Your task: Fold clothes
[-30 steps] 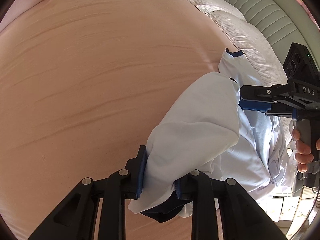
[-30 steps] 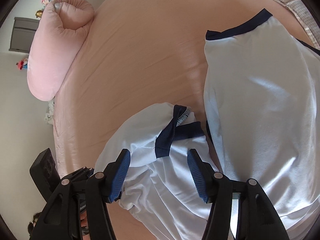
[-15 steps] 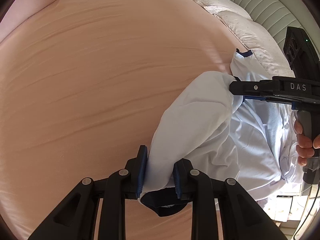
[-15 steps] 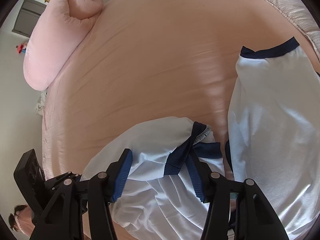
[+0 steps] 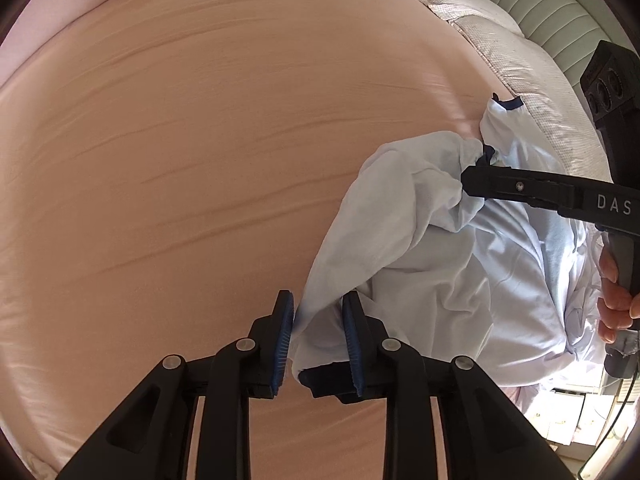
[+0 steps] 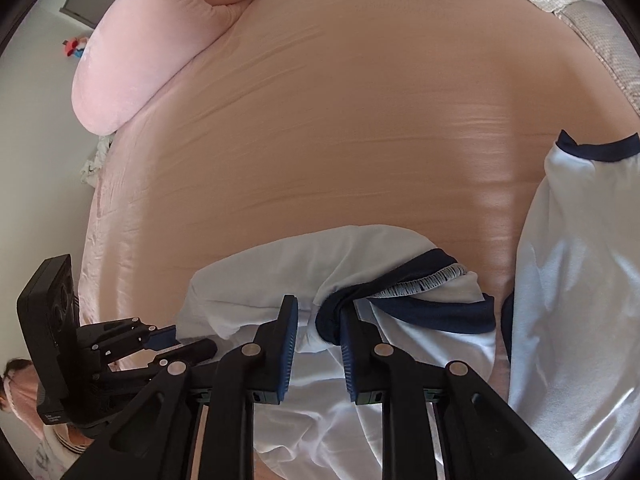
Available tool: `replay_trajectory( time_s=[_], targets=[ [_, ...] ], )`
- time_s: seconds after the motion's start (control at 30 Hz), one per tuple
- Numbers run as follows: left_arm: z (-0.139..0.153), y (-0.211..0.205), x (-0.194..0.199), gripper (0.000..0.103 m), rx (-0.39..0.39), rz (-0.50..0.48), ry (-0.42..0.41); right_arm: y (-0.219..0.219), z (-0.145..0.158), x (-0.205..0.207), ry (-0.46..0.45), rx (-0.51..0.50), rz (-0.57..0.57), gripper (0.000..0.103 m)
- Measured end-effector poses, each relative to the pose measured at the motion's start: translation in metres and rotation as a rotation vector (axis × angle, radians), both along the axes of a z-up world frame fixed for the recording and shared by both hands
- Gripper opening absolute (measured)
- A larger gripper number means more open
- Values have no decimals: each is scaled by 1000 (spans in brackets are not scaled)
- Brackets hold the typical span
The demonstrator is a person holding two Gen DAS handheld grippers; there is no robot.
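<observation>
A: The left tongs (image 5: 316, 336)?
B: Nearly closed, pads pinching a bunched edge of the white shirt (image 5: 440, 248), which lies on the peach bed (image 5: 200, 160).
A: The right tongs (image 6: 318, 340)?
B: Jaws closing, navy trim (image 6: 420, 308) between them, cloth bunched there.
A: Anything hidden?
B: The shirt's lower part runs out of view.

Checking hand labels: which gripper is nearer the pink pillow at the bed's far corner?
Left. The left gripper sits on the pink pillow's side of the white shirt; the right gripper, closing on the collar, is further away.
</observation>
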State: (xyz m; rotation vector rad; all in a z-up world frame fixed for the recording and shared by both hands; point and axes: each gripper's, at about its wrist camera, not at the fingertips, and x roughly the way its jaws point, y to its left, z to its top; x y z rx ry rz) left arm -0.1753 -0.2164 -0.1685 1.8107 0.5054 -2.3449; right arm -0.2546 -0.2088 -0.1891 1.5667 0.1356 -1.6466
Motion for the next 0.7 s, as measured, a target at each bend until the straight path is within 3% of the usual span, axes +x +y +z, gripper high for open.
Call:
replay_trajectory(
  time_s=[0.07,0.2,0.3,0.47,0.6,0.7],
  targets=[
    [7,0,-2,27,-37,-11,17,-6,4,4,-6,-9,11,19],
    [16,3,-10,47,-83,-46,39,-15,9,11,-4,-14,38,19],
    [14,6,-20,48,-106,-60,27,-18,12,13,-2,-16,44,19],
    [4,4,-32,48,-105,-57,1,18,21,-5,-3,-65,10,19],
    [-15,-2,-36,48,-122,-23,-68,34,38,-15,-23,-129,-24,19],
    [-22,-8,-32,48,-75,5,-68,33,50,-22,-17,-148,-31,19]
  ],
)
